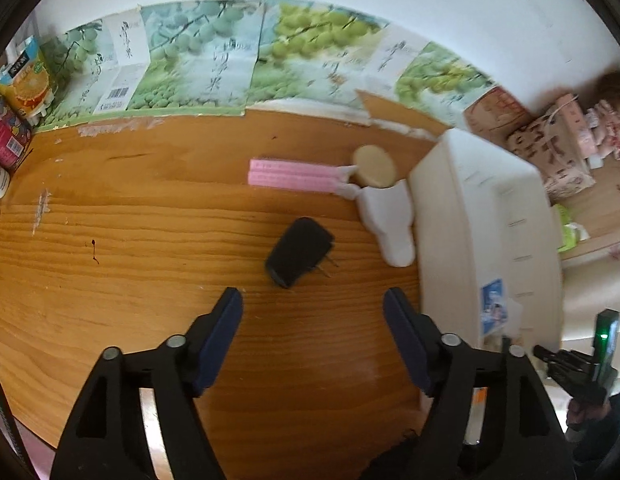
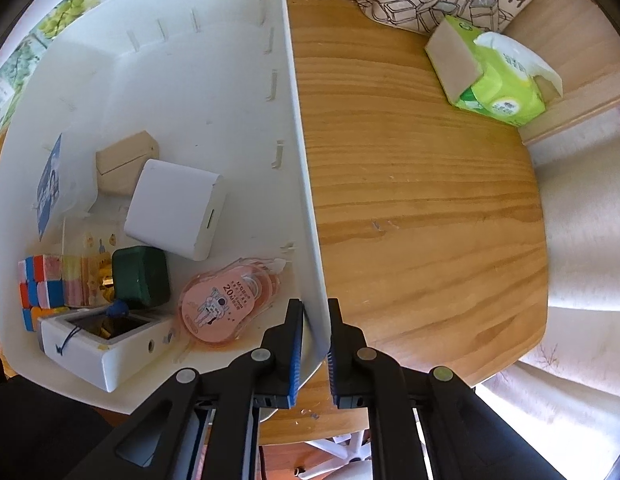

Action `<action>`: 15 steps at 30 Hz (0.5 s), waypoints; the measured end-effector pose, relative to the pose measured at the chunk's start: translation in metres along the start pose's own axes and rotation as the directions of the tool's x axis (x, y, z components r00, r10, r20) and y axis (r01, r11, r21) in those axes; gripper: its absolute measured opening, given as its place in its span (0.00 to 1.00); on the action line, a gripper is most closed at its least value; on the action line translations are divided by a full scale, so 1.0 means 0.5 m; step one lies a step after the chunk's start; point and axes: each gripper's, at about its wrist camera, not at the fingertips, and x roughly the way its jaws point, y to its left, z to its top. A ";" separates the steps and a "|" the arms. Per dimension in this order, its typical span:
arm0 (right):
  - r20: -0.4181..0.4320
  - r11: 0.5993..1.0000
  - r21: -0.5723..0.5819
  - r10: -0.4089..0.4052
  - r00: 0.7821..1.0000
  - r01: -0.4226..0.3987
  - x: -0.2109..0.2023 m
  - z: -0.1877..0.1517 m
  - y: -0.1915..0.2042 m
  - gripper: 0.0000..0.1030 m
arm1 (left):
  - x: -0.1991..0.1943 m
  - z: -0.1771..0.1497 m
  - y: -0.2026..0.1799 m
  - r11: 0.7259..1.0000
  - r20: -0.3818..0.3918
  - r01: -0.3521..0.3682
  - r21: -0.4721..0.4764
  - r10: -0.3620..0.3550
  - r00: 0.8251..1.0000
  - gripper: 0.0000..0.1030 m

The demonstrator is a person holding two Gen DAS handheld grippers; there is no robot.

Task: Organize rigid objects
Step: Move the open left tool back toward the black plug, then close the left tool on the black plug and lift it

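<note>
The left gripper (image 1: 312, 300) is spread wide with nothing in it, above the black charger (image 1: 299, 252). The right gripper (image 2: 315, 312) clamps the white bin's wall (image 2: 306, 184).

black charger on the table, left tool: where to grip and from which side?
Grip the black charger across its body's two long flat sides, coming down from above. It lies flat on the wooden table, prongs pointing toward the white bin, so stay at mid-body, clear of them. The left tool is open and looks wide enough; its fingers would likely need rolling to line up with those sides.
</note>
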 end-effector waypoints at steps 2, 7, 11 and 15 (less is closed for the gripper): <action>-0.005 1.000 0.011 -0.008 1.000 0.008 0.001 0.001 0.001 0.11 | 0.019 0.006 0.000 1.000 -0.025 -0.014 0.016 0.014 1.000 0.76; -0.017 0.999 0.031 -0.032 0.999 0.032 0.009 0.010 0.001 0.13 | 0.066 0.020 -0.009 0.997 -0.073 -0.039 0.065 0.044 0.996 0.79; -0.029 0.998 0.044 -0.038 0.999 0.039 0.011 0.014 0.003 0.13 | 0.114 0.036 -0.013 0.997 -0.118 -0.047 0.066 0.055 0.992 0.79; -0.045 0.998 0.046 -0.042 0.998 0.044 0.010 0.017 0.006 0.13 | 0.150 0.045 -0.019 0.993 -0.146 -0.098 0.074 0.108 0.983 0.79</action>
